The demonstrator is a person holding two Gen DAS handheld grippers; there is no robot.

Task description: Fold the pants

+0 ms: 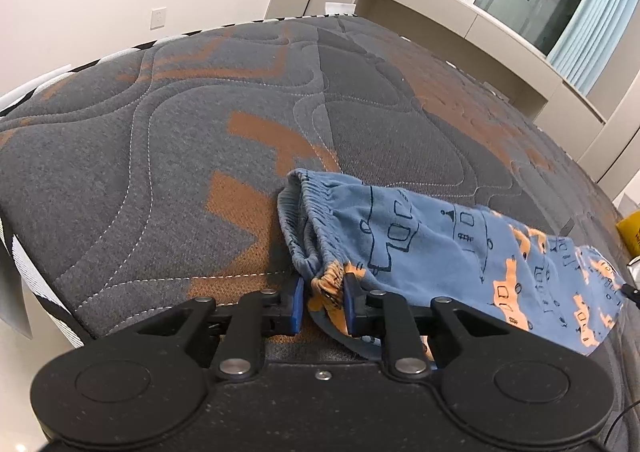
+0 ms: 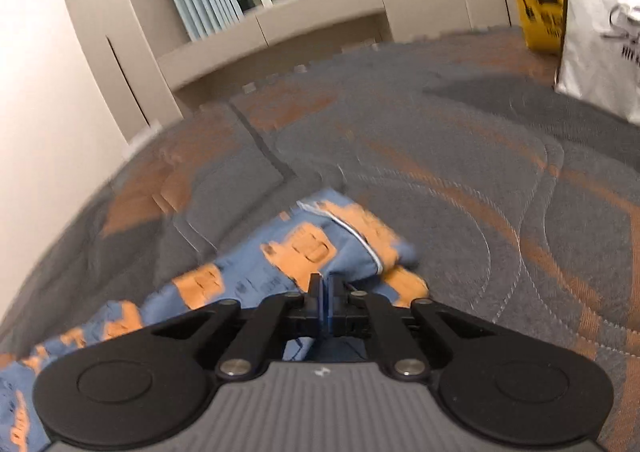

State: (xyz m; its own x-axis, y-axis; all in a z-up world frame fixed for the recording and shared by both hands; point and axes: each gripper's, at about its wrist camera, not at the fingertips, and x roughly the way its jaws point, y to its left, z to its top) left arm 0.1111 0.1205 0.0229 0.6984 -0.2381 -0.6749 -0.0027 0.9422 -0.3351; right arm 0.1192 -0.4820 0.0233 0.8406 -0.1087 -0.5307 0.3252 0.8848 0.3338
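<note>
Pants (image 1: 432, 244): blue, orange vehicle print, gathered elastic waistband, lying near my mattress (image 1: 180, 140) edge. My left gripper (image 1: 323, 302) fingers pinch the waistband; right gripper (image 2: 325, 302) fingers clamp the leg fabric.

The pants (image 1: 440, 248) are small and blue, printed with orange vehicles and dark outline drawings. They lie stretched out lengthwise on the grey and orange quilted mattress (image 1: 160, 140), near its front edge. The gathered elastic waistband (image 1: 316, 236) sits bunched and open at one end, and at the other end the leg cuffs (image 2: 352, 236) lie rumpled, one showing a white stitched hem
</note>
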